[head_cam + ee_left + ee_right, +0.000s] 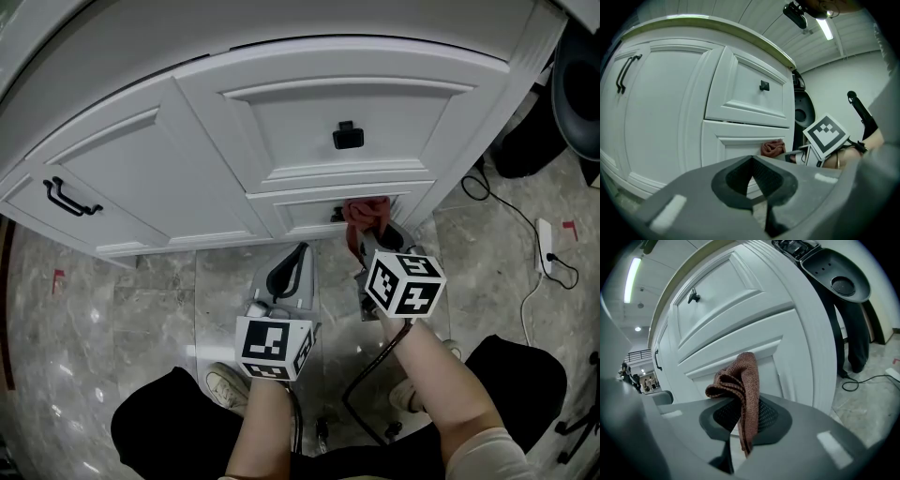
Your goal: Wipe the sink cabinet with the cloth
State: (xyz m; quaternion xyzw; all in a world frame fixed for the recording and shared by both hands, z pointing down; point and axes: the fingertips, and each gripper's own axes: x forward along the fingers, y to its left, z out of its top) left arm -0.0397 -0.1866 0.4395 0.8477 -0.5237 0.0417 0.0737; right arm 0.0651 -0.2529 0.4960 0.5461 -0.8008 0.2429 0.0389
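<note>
Marble floor (pixel 122 319): sink cabinet (pixel 309 122) stands here; white power strip (pixel 545 246).

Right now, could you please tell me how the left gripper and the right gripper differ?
The right gripper pinches the brown cloth in its jaws; the left gripper has its jaws shut on nothing. The right gripper is up at the lower drawer front, while the left gripper hangs back over the floor. Both are grey and point at the white cabinet.

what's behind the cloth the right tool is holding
The white lower drawer front. A dark bit, likely its knob, shows at the left edge of the cloth; the rest is covered.
</note>
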